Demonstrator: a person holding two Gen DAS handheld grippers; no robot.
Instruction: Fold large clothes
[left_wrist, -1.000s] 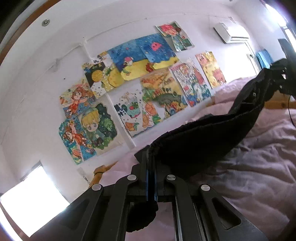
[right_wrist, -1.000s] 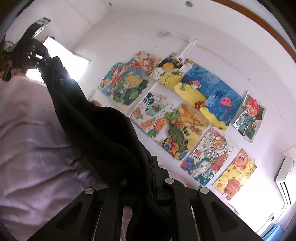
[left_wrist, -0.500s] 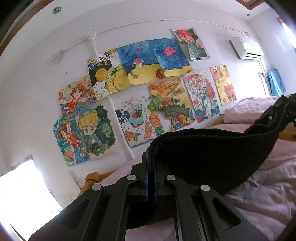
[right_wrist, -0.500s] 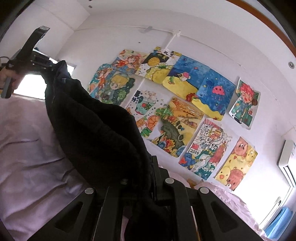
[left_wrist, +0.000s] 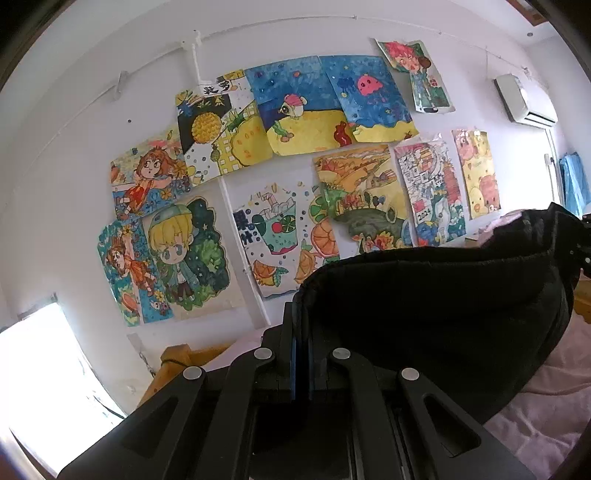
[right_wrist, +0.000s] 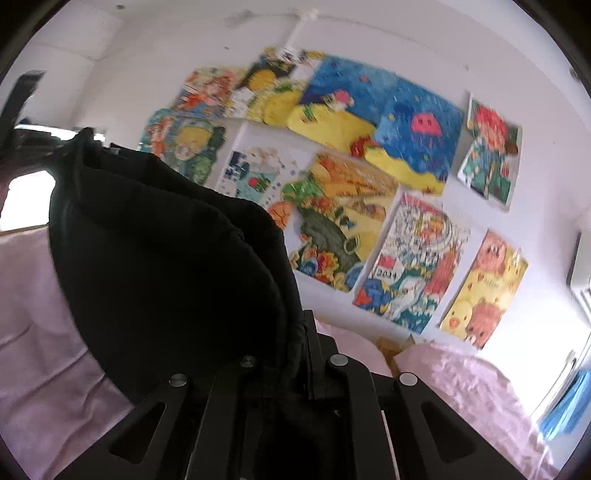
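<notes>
- We see our left gripper (left_wrist: 301, 325) closed tight, its jaws pinching one end of the black garment (left_wrist: 436, 314).
- From the left gripper the cloth runs away to the right as a sagging band, its upper edge a thick folded hem, up to the far end at the frame's right edge.
- There, in the left wrist view, dark gripper parts show at the cloth's end; we cannot make out the pads from this side.
- Below the hanging cloth, to the right of the left gripper, lies the pink bedding (left_wrist: 546, 417).
- Ahead of both grippers stands a white wall covered with children's drawings (left_wrist: 295, 155); an air conditioner (left_wrist: 524, 99) sits high to the right.
- To the left of the left gripper is a bright window (left_wrist: 40, 369).
- Our right gripper (right_wrist: 306, 332) is also shut, with the garment's other end bunched between its jaws and draped over the left finger.
- From the right gripper the cloth rises away to the left, where the other tool holds it up above the bedding.
</notes>
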